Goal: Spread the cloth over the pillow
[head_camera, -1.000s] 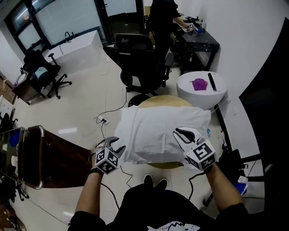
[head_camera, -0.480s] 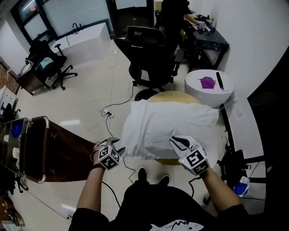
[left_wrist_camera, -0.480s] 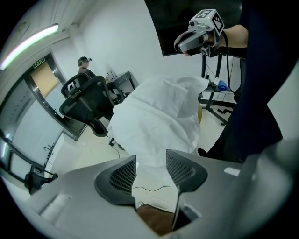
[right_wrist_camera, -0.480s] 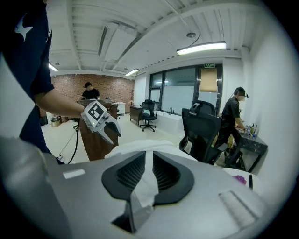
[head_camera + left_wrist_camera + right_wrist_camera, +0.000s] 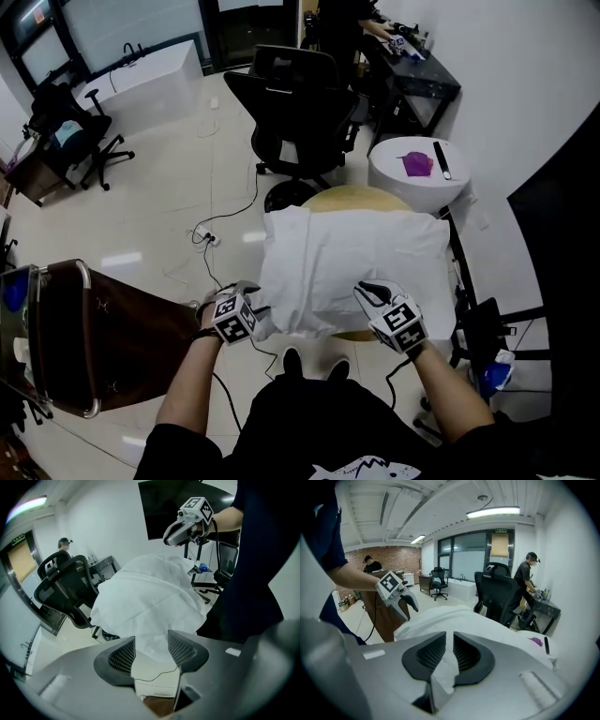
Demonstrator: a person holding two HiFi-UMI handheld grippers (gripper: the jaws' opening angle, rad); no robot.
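White cloth (image 5: pixel 352 258) draped over the pillow on the round table (image 5: pixel 349 195), long side running left to right, near edge toward both grippers. Near-right edge pinched tight in the right gripper (image 5: pixel 370 292). Near-left corner lying loose between the wide jaws of the left gripper (image 5: pixel 253 312), just been opening. Probably next: letting go on the right also.

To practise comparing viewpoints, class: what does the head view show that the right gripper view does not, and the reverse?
Only the head view: the person's shoes and a power strip on the floor. Only the right gripper view: the ceiling light and the right gripper pinching the cloth. Both: the white cloth and the black chair.
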